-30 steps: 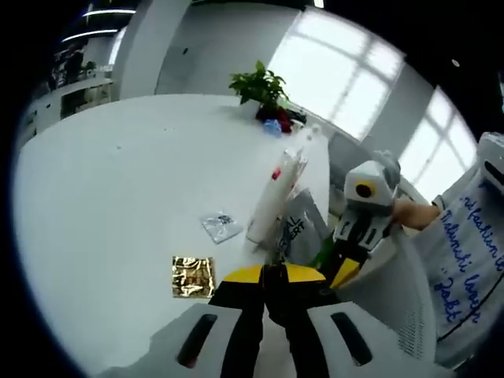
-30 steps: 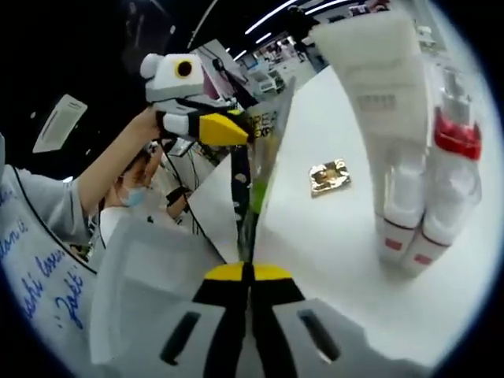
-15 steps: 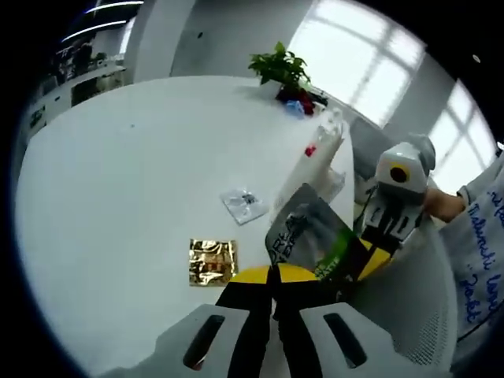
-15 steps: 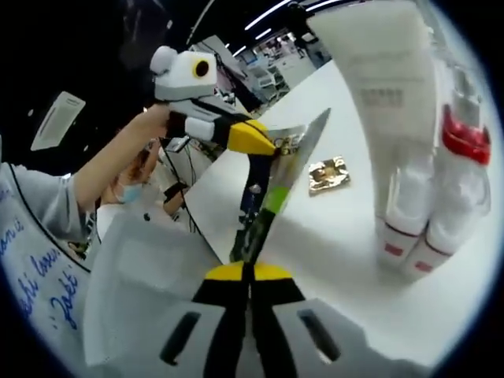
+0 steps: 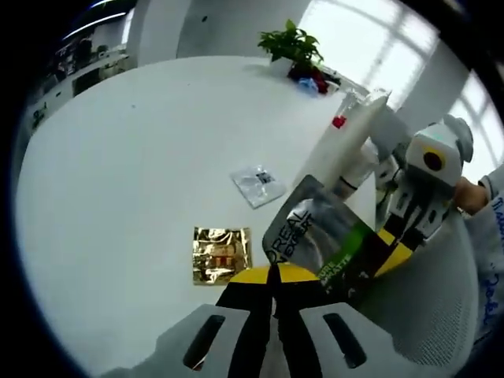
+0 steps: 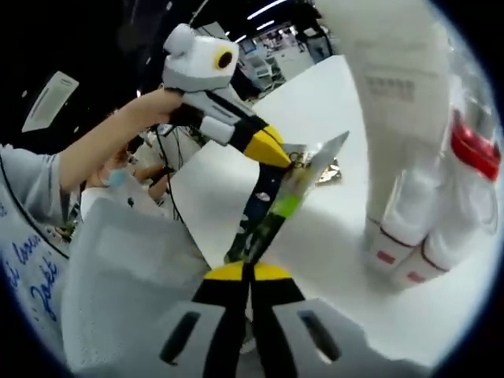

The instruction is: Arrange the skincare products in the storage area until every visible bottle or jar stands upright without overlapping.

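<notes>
Silver sachet point(image 5: 315, 240): you pinch it from both ends, above the white tabletop point(image 5: 118, 157).
Left claw point(image 5: 274, 272): clamped on the sachet's near edge.
Right claw point(image 6: 249, 269): clamped on its other end.
Tube point(image 6: 394, 102): upright, right of your right claw, beside red-collared bottle point(image 6: 465, 181).
Gold packet point(image 5: 220, 253): flat, left of your left claw.

One silver-and-green sachet point(image 5: 327, 240) is up off the tabletop point(image 5: 134, 157). Two flat packets lie on it: one gold point(image 5: 220, 253), one clear point(image 5: 258, 182). One tall white tube point(image 6: 398, 118) and one red-collared bottle point(image 6: 465, 181) stand together. One potted plant point(image 5: 295, 46) sits at the far edge.
</notes>
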The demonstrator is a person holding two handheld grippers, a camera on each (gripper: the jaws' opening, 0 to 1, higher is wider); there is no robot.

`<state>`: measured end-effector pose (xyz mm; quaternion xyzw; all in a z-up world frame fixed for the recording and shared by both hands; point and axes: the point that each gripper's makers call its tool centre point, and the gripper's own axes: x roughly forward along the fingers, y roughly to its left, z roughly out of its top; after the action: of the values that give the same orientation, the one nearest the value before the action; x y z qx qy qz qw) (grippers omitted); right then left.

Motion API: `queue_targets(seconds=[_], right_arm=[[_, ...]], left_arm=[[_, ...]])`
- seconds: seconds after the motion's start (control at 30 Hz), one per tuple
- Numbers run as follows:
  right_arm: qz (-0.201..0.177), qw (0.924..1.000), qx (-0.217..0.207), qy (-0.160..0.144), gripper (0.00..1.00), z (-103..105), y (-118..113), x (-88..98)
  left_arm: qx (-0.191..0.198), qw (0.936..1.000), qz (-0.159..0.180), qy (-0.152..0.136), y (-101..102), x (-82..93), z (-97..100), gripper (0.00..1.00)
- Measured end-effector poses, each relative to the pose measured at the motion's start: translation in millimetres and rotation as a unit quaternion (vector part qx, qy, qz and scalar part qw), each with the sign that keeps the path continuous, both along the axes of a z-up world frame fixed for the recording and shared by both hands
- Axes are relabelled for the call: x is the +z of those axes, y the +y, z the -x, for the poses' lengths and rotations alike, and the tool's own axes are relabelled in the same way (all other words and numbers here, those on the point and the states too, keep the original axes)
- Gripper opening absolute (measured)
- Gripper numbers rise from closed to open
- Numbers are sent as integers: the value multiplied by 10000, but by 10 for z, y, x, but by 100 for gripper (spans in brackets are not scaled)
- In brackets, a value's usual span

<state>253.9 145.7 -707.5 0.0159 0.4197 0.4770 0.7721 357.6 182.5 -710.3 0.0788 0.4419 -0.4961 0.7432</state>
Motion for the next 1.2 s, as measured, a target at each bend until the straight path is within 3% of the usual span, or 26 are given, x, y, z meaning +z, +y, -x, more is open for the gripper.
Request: queue_targets(seconds=[0.27, 0.7, 1.2], right_arm=[[118, 9999, 16, 17, 1, -9, -18, -74], [819, 9958, 308, -255, 1, -47, -80, -275], [1087, 9925, 413, -381, 4, -68, -115, -314]], left_arm=[[-61, 9998, -174, 69, -34, -110, 12, 0], [-155, 9989, -433, 91, -79, -242, 39, 0], [-365, 9963, -777, -5, -94, -353, 67, 0]])
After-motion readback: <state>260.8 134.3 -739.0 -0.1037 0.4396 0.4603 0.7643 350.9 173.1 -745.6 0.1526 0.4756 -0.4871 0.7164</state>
